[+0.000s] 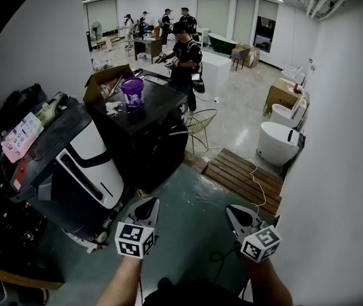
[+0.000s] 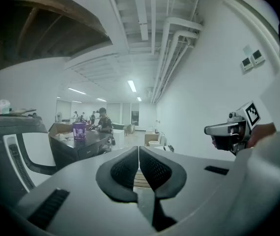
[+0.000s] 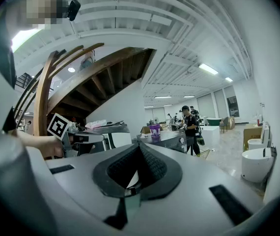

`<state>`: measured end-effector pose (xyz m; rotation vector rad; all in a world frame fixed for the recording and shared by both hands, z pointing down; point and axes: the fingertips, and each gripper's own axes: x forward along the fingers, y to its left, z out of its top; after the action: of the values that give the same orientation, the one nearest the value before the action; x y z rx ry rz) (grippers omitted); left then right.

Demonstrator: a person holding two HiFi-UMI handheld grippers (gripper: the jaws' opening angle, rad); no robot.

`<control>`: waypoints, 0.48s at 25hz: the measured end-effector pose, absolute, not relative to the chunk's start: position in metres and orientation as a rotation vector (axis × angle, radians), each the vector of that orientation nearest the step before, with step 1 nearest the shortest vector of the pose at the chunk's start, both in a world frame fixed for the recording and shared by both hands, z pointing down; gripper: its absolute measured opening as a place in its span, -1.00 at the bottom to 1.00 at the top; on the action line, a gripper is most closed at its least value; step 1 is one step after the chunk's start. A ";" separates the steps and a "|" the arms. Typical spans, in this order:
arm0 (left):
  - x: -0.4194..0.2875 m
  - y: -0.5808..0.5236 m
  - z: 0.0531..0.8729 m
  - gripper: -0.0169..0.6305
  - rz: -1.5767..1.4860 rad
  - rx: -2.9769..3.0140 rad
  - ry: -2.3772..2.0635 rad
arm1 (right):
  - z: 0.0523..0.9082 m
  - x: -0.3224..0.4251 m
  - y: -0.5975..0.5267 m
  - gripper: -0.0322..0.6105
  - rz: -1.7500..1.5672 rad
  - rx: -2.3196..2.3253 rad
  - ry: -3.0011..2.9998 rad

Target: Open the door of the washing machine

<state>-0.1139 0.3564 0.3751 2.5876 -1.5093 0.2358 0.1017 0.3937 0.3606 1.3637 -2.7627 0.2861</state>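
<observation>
Evidently the person is only getting ready, because the grey left gripper [image 1: 144, 204] and right gripper [image 1: 234, 213] hang low with jaws pressed together on nothing, well apart from the black box-shaped washing machine [image 1: 149, 139] ahead, which carries a purple plastic bucket [image 1: 132, 92].

The washing machine [image 1: 144, 139] is black, with a purple bucket [image 1: 132, 92] on top and a brown cardboard box [image 1: 105, 81] at its far left. The nearer left appliance [image 1: 89, 164] is black with a white panel. The left gripper [image 1: 144, 208] and right gripper [image 1: 237, 214] carry white cubes with black square markers; their fingers [image 2: 125, 171] are dark with a fine grid. At the right are a white tub [image 1: 277, 142] and a brown slatted pallet [image 1: 242, 174].
</observation>
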 end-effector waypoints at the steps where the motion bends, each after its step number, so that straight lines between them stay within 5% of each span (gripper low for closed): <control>1: -0.114 0.356 0.373 -0.88 0.234 2.590 -1.510 | 0.361 0.101 0.394 -0.85 0.287 1.365 -2.763; 12: -0.115 0.359 0.368 -0.88 0.236 2.595 -1.520 | 0.362 0.101 0.398 -0.85 0.274 1.359 -2.772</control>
<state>-0.1154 0.3588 0.3677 2.5951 -1.5197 0.2364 0.1008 0.3978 0.3620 1.3592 -2.7719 0.2736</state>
